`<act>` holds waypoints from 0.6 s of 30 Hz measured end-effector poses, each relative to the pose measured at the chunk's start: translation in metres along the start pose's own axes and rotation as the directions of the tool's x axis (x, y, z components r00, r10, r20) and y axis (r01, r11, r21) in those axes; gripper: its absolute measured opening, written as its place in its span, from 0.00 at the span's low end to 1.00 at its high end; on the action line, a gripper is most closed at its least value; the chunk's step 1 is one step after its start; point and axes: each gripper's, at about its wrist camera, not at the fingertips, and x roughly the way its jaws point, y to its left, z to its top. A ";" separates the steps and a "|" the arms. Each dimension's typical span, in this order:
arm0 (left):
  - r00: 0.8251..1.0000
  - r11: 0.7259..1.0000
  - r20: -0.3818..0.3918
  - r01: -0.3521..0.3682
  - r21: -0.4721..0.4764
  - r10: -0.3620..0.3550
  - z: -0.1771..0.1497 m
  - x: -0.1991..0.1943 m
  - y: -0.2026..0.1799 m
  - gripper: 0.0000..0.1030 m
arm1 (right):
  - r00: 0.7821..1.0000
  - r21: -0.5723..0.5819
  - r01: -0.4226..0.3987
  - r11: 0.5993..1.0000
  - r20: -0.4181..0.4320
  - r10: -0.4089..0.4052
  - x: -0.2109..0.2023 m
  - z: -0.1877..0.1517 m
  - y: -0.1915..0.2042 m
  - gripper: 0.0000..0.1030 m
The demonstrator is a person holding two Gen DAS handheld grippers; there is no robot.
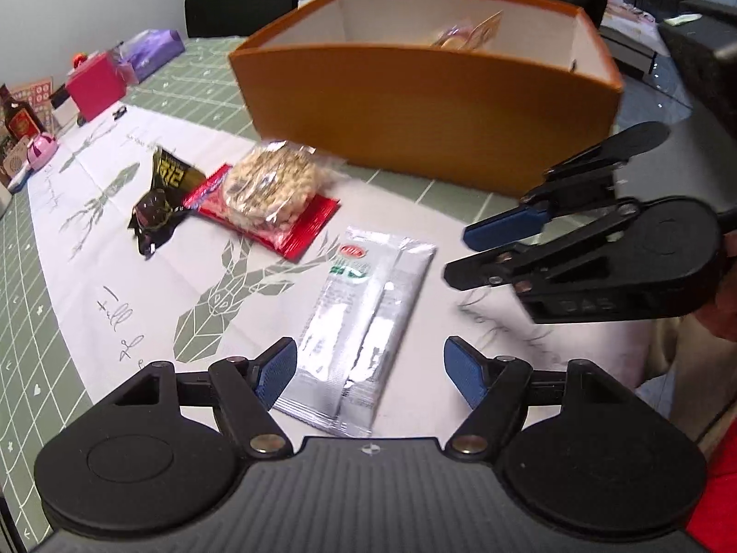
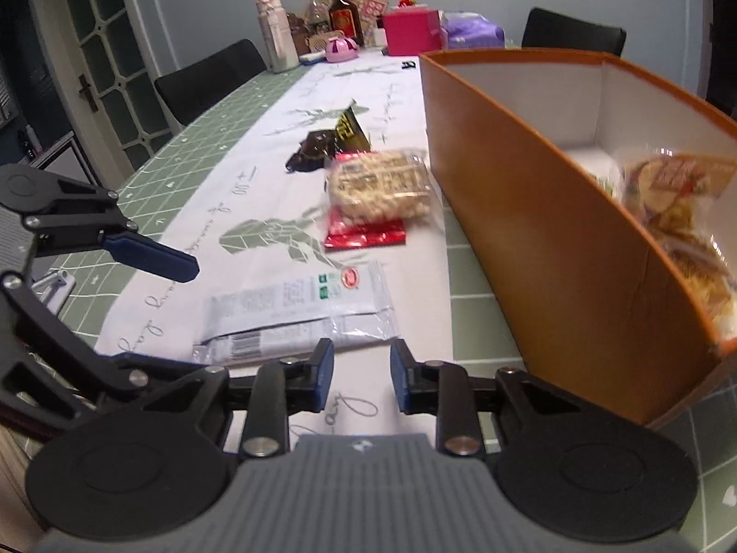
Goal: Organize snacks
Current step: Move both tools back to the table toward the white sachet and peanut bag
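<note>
A silver snack packet [image 1: 364, 322] [image 2: 299, 308] lies flat on the white runner. My left gripper [image 1: 371, 373] [image 2: 198, 318] hangs open over its near end, one blue pad on each side, neither pressing. My right gripper [image 2: 361, 375] [image 1: 460, 255] hovers just right of the packet, jaws a narrow gap apart with nothing between them. Further back, a clear pack of puffed crackers [image 1: 271, 189] [image 2: 382, 184] rests on a red packet [image 1: 304, 226] [image 2: 364, 235], next to a black-and-gold wrapper [image 1: 161, 198] [image 2: 331, 138]. The orange box [image 1: 428, 106] [image 2: 552, 230] holds a snack bag [image 2: 677, 212].
A pink box [image 1: 94, 85] [image 2: 410, 30], a purple pack [image 1: 152, 48], a brown bottle [image 2: 343, 14] and other clutter stand at the table's far end. Black chairs [image 2: 207, 78] line the table. A red sleeve [image 1: 718, 484] shows at the right edge.
</note>
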 end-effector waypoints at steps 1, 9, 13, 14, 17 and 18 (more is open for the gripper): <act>1.000 1.000 -0.012 0.002 -0.011 -0.002 0.000 0.006 0.005 0.83 | 1.000 0.001 0.000 1.000 -0.003 0.000 0.003 0.000 -0.001 0.24; 0.998 0.998 -0.035 0.049 -0.031 -0.050 0.003 0.030 0.020 0.83 | 1.000 -0.003 -0.003 1.000 -0.007 0.003 0.018 0.002 -0.004 0.24; 0.997 0.997 -0.035 0.070 -0.037 -0.072 0.005 0.038 0.023 0.86 | 1.000 -0.012 -0.006 1.000 0.001 0.006 0.022 0.006 -0.003 0.24; 0.996 0.996 -0.031 0.079 -0.044 -0.081 0.005 0.039 0.023 0.86 | 1.000 -0.013 -0.007 1.000 0.003 0.007 0.024 0.007 -0.003 0.24; 0.994 0.992 -0.016 0.106 -0.073 -0.107 0.006 0.043 0.024 0.86 | 1.000 -0.004 -0.027 1.000 0.002 0.027 0.029 0.011 -0.003 0.17; 0.994 0.992 -0.010 0.104 -0.073 -0.105 0.006 0.043 0.023 0.87 | 0.999 0.004 -0.035 0.999 0.001 0.035 0.030 0.012 -0.003 0.15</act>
